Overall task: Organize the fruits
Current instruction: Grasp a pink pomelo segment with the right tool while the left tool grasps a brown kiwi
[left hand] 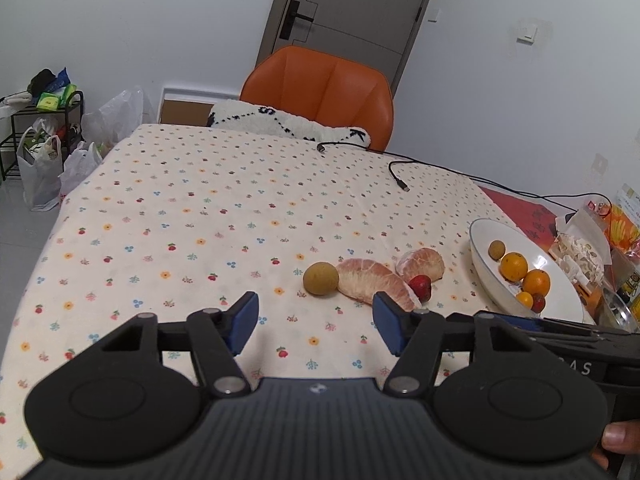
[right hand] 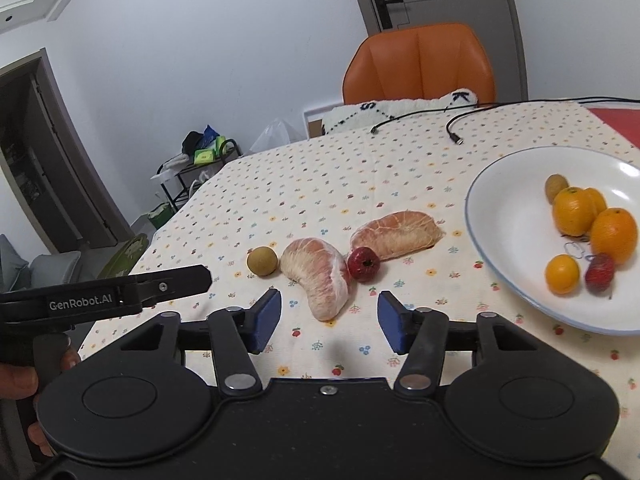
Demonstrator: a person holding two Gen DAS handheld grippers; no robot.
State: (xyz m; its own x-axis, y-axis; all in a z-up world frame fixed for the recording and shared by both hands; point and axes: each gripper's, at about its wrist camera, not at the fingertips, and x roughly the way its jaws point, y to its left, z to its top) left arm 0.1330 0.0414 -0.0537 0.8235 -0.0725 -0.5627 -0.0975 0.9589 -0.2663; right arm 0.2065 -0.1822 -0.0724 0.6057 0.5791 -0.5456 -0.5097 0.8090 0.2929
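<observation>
1. Left wrist view: the left tongs [left hand: 314, 322] are spread wide with nothing between their blue pads, held above a surface [left hand: 180, 208] covered in a flower-print cloth.
2. Taking the white bowl [left hand: 560, 280] as landmark: to its left, on the cloth, lie a round brownish-yellow fruit [left hand: 320, 277], a long peeled pomelo segment [left hand: 374, 282] touching it, a second, shorter pomelo segment [left hand: 422, 263] just behind, and a small red fruit [left hand: 420, 286] between the two segments.
3. Inside the bowl sit a small tan fruit [left hand: 497, 249], two oranges [left hand: 513, 266], a smaller orange fruit [left hand: 524, 299] and a red fruit [left hand: 539, 303].
4. Beyond the bowl, black cables [left hand: 400, 172] lie across the cloth and an orange chair [left hand: 320, 84] stands at the surface's far edge. A fingertip [left hand: 618, 436] shows at the lower right.
5. Right wrist view: the right tongs [right hand: 329, 322] are also wide open and empty, above the cloth just short of the curved pomelo segment [right hand: 320, 276].
6. Left of the bowl [right hand: 512, 216] here: the red fruit [right hand: 363, 264] touching that segment, the other segment [right hand: 396, 232] behind it, and the round yellowish fruit [right hand: 262, 261] farthest left.
7. The bowl holds oranges [right hand: 574, 210], a small orange fruit [right hand: 562, 274], a red fruit [right hand: 599, 273] and a tan fruit [right hand: 555, 186].
8. The other gripper's black body [right hand: 108, 296], marked "GenRobot.AI", enters at far left, held by a hand [right hand: 20, 380].
</observation>
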